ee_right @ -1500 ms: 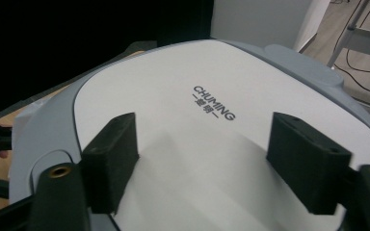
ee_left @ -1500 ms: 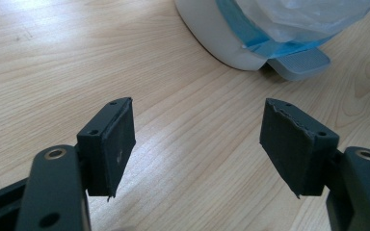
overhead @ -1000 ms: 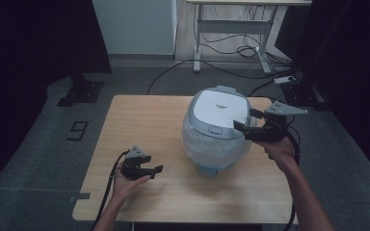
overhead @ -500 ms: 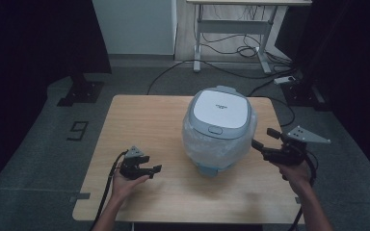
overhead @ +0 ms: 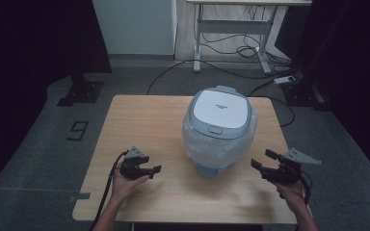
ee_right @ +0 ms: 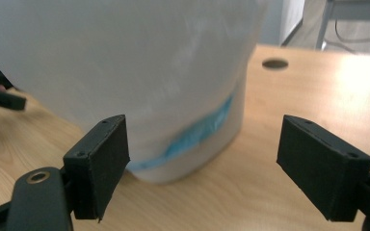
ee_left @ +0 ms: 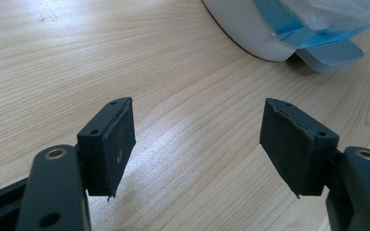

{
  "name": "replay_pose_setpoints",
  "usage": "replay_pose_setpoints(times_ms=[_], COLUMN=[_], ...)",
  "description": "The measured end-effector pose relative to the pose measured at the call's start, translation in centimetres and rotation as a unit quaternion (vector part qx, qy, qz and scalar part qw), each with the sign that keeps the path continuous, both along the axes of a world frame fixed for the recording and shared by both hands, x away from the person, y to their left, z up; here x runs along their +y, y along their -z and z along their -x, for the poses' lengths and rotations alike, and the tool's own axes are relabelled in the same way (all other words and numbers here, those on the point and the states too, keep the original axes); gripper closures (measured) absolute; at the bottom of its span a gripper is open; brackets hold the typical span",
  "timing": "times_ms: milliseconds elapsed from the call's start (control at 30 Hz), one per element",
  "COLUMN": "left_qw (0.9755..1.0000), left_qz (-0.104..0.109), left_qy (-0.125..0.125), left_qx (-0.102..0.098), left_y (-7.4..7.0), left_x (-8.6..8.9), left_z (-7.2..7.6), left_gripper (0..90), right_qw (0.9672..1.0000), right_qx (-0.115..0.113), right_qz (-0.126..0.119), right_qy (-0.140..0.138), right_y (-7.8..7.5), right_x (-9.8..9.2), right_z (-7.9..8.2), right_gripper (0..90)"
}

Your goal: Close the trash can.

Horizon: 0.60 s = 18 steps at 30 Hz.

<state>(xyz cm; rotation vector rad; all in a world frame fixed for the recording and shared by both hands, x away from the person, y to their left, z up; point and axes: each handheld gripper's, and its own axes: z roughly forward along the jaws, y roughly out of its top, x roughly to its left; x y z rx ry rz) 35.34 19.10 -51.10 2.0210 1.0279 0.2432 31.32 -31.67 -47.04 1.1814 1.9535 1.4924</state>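
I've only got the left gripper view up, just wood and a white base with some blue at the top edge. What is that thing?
Observer: In the high view it is a white rice cooker with a grey lid, its body wrapped in clear plastic, standing on the wooden table.
Operator: Where is the right gripper?
Observer: The right gripper is at the cooker's right side, low over the table, apart from it.
Operator: Is it holding anything?
Observer: No. In the right gripper view its jaws stand wide open with nothing between them, pointing at the cooker's wrapped side.
Operator: And the lid?
Observer: Closed, seen from above.
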Motion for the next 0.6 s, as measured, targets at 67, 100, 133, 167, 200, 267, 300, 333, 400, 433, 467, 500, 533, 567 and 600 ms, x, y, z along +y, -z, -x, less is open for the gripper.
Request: replay_pose_setpoints(times_ms=[67,100,133,167,200,267,300,333,400,433,467,500,533,567,600], left_qw=[1.0000,1.0000,1.0000,1.0000,1.0000,1.0000,1.0000,1.0000,1.0000,1.0000,1.0000,1.0000,1.0000,1.0000,1.0000], left_qz=[0.000,-0.001,-0.001,-0.001,-0.001,-0.001,-0.001,-0.001,-0.001,-0.001,-0.001,-0.001,-0.001,-0.002,-0.002], left_qy=[-0.001,-0.001,-0.001,-0.001,-0.001,-0.001,-0.001,-0.001,-0.001,-0.001,-0.001,0.000,0.000,0.000,0.000], left_qx=[0.001,0.001,0.001,0.002,0.002,0.002,0.002,0.001,0.001,0.001,0.001,0.002,0.002,0.001,0.001], left_y=[0.1,0.1,0.1,0.1,0.1,0.1,0.1,0.1,0.1,0.1,0.1,0.1,0.1,0.1,0.1], left_x=[0.0,0.0,0.0,0.0,0.0,0.0,0.0,0.0,0.0,0.0,0.0,0.0,0.0,0.0,0.0], left_z=[0.0,0.0,-0.1,-0.1,-0.1,0.0,0.0,0.0,0.0,0.0,0.0,0.0,0.0,-0.1,-0.1], left_gripper=[28.1,28.1,28.1,28.1,28.1,28.1,28.1,28.1,28.1,28.1,28.1,28.1,28.1,28.1,28.1], right_qw=[1.0000,0.9999,0.9998,0.9996,0.9994,0.9991,0.9990,0.9989,0.9989,0.9989,0.9990,0.9990,0.9990,0.9990,0.9990], right_qx=[0.009,0.016,0.021,0.026,0.031,0.039,0.040,0.042,0.042,0.042,0.041,0.041,0.041,0.040,0.041], right_qz=[0.003,0.006,0.007,0.010,0.013,0.019,0.020,0.019,0.018,0.017,0.017,0.016,0.016,0.016,0.016], right_qy=[0.001,0.000,0.000,0.001,0.002,0.003,0.005,0.006,0.008,0.009,0.010,0.011,0.011,0.012,0.012], right_y=[0.8,1.4,1.9,2.3,2.6,3.1,3.3,3.4,3.4,3.4,3.4,3.4,3.4,3.4,3.5], right_x=[0.0,-0.1,-0.1,-0.1,-0.1,-0.2,-0.2,-0.3,-0.4,-0.4,-0.5,-0.5,-0.5,-0.5,-0.5], right_z=[0.0,0.0,-0.1,-0.2,-0.3,-0.4,-0.5,-0.5,-0.6,-0.6,-0.6,-0.5,-0.5,-0.5,-0.5], right_gripper=[18.1,18.4,18.5,18.5,18.5,18.5,18.5,18.5,18.5,18.5,18.5,18.5,18.5,18.5,18.5])
